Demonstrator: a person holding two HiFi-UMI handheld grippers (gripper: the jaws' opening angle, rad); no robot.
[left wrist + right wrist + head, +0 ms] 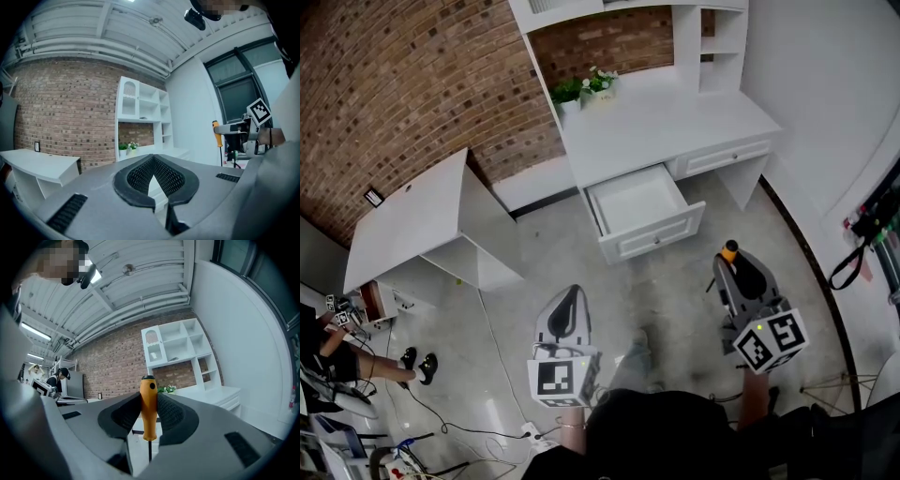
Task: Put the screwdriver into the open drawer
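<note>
The screwdriver (729,250) has an orange handle and stands upright with its thin shaft pointing down. My right gripper (734,264) is shut on that handle; in the right gripper view the screwdriver (148,406) sits clamped between the ribbed pads (169,414). The open white drawer (652,239) juts from the desk ahead, looks empty, and lies up and left of the right gripper in the head view. My left gripper (572,300) hangs over the floor in front of the drawer, its tips together with nothing between them (153,160). The left gripper view also catches the screwdriver (216,133) at its right.
The white desk (675,127) carries a shelf unit and a small potted plant (586,87). A second white desk (412,220) stands at the left, with a seated person (337,342) beyond it. Cables (502,375) trail over the grey floor. Dark equipment (867,234) stands at the right.
</note>
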